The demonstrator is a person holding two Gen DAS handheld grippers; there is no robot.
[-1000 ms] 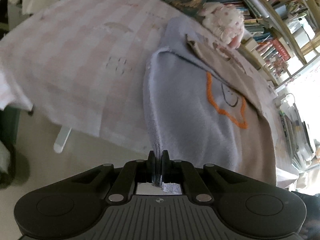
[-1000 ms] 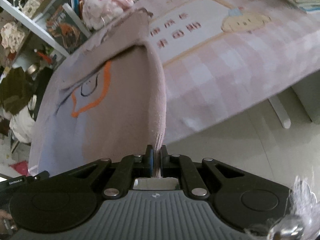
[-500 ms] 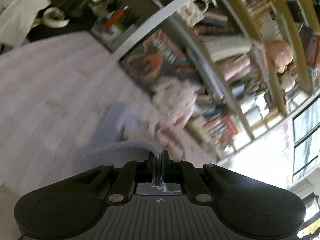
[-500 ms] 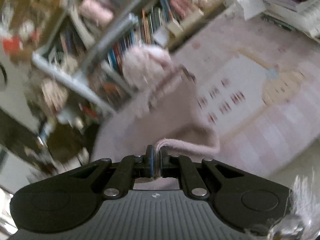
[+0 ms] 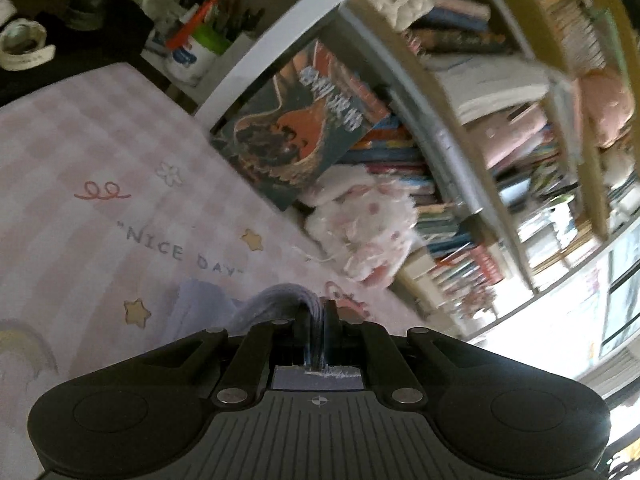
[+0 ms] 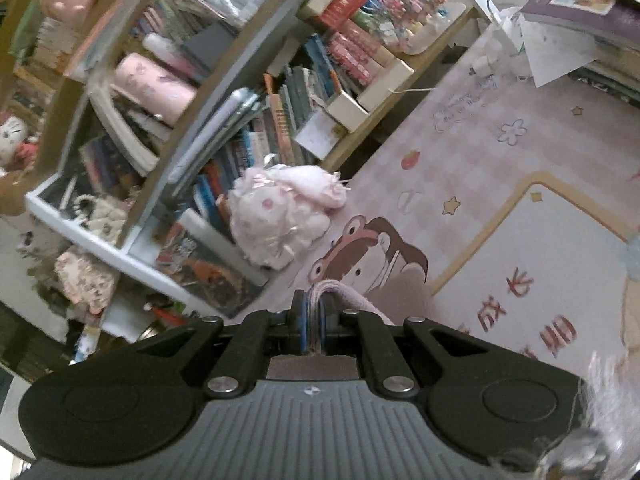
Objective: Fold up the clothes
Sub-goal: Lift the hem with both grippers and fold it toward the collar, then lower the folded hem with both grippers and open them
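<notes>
The garment (image 5: pixel 280 300) is a soft knitted top, lavender-grey on the side seen from the left wrist and dusty pink-brown (image 6: pixel 352 296) on the side seen from the right wrist. Only its pinched edges are visible; the rest of it hangs below and behind the grippers and is hidden by their black bodies. In the left view a further part of the lavender cloth (image 5: pixel 196 304) lies on the table just beside the gripper.

The left gripper (image 5: pixel 314 320) is closed narrowly on a bunched edge of the lavender cloth, and the right gripper (image 6: pixel 314 308) is closed in the same way on the pink-brown edge. Two far-apart points of one edge are probably held so that the cloth stays stretched between them and can be carried over as one flat layer. It is judged that a fold is being made toward the far side of the table.

Under the garment, the table is covered with a pink checked tablecloth (image 5: pixel 100 140) printed with stars, a rainbow and the words "NICE DAY"; in the right view a cartoon girl with a frog hat (image 6: pixel 368 256) is printed on it. A fluffy pink-and-white plush toy (image 6: pixel 276 212) rests at the far edge of the table, against the bookshelf (image 6: pixel 256 120). The toy is near the place where the folded edge may be laid, so some care is needed there.
</notes>
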